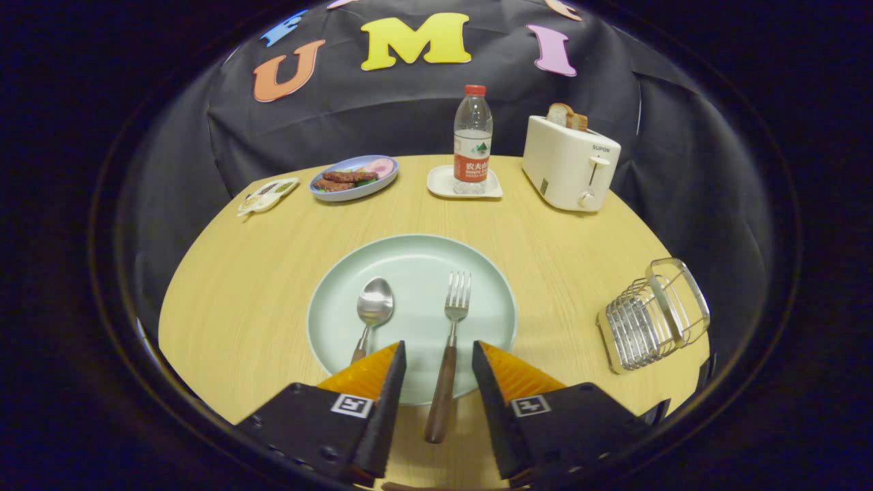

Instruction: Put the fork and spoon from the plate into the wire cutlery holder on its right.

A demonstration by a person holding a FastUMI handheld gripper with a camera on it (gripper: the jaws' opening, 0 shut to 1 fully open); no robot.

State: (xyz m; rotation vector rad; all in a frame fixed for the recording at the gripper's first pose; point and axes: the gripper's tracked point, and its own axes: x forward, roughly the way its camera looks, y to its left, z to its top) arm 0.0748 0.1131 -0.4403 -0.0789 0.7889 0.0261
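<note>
Your fork (450, 341) lies on the plate (412, 259), its wooden handle running between your gripper (438, 358) fingers, which stand apart, untouching. The spoon (372, 310) lies just left. The wire cutlery holder (653, 315) sits right on the table (239, 300).

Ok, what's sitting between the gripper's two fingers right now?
The fork's wooden handle lies between the open gripper's fingers, untouched, in the gripper view.

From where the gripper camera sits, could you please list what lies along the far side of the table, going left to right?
Small white sauce dish → blue plate of food → water bottle on its white saucer → toaster holding bread. The tool is open, straddling the fork handle.
</note>
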